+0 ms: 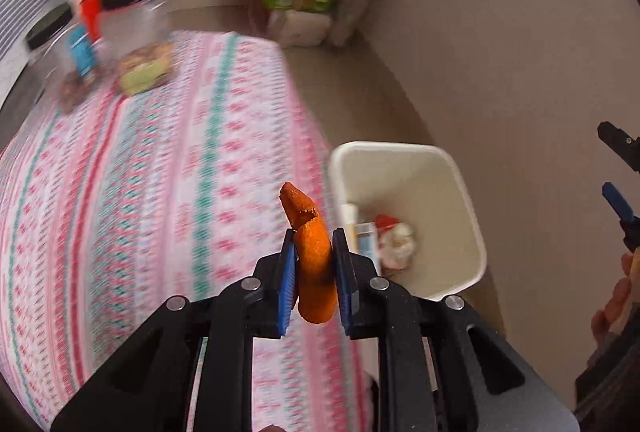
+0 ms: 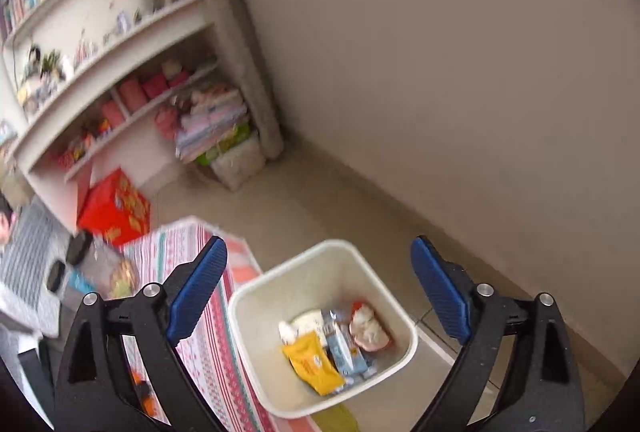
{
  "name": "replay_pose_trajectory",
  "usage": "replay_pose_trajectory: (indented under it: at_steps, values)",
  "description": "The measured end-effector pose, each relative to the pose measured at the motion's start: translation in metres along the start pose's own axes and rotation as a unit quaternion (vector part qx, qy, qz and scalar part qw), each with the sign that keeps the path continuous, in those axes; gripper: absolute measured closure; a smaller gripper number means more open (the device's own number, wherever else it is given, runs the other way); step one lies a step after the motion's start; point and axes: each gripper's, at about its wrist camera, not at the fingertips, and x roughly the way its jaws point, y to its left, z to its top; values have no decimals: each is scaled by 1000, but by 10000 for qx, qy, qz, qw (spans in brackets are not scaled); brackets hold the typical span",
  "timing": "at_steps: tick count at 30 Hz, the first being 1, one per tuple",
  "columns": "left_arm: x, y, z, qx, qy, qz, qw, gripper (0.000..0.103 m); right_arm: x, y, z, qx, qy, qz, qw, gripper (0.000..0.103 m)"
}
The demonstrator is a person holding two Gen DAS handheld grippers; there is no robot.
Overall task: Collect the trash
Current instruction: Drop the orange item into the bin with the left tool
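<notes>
While the left gripper [image 1: 314, 264] clamps an orange peel [image 1: 312, 252] over the patterned tablecloth [image 1: 160, 192], the white bin [image 1: 460, 192] sits at its two o'clock, holding what looks like crumpled wrappers [image 2: 320, 348]. Above that bin, the right gripper [image 2: 320, 296] hangs spread wide, holding nothing.

The bin [image 2: 256, 312] is set on the floor [image 2: 320, 192] just beside the table [image 2: 208, 348], at its 3 o'clock, with wrappers [image 2: 316, 356] lying in it.
</notes>
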Motion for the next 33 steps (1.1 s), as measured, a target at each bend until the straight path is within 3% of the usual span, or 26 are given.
replay_pose_trajectory:
  at_steps: [2,4,6,8,11,17,19,23,26,27,28,31,32,33]
  values:
    - [5,-30,10,143,-67,-170,9997,84,-11,-10,6,190,-186,48,9996,13]
    - [9,-57,19,240,-51,-431,9988,76,-20,-17,10,340,-331,100,9988,13]
    - [8,-74,24,310,-82,-534,9981,58,-26,-21,12,364,-389,151,9985,11]
    - [2,-81,25,395,-183,-468,9980,57,-32,-19,13,267,-453,170,9985,10]
    - [-13,-72,17,516,-381,-105,9979,45,-42,-12,13,156,-598,229,9978,8]
    - [-58,-25,-5,474,-911,788,9916,27,-69,12,2,125,-975,925,9908,7]
    - [-85,-10,-14,510,-1287,1170,9834,21,-79,25,-5,-21,-1224,1099,9864,7]
    - [-155,16,-38,441,-2362,1876,9524,9,-110,53,-22,-471,-1794,1368,9731,7]
    - [-211,41,-66,141,-3501,2319,9074,7,-133,75,-35,-646,-1964,1316,9695,7]
    - [-223,50,-73,7,-3659,2372,8999,7,-142,83,-39,-674,-1984,1286,9693,7]
    - [-231,56,-75,-87,-3652,2370,9002,7,-150,91,-43,-722,-1989,1265,9691,7]
    - [-236,85,-73,-432,-3089,2127,9260,7,-168,120,-66,-1178,-1746,1421,9672,7]
    - [-235,94,-75,-536,-3006,2113,9285,7,-169,128,-72,-1361,-1631,1516,9653,7]
    - [-235,97,-77,-551,-3052,2171,9256,7,-168,137,-80,-1552,-1479,1510,9650,7]
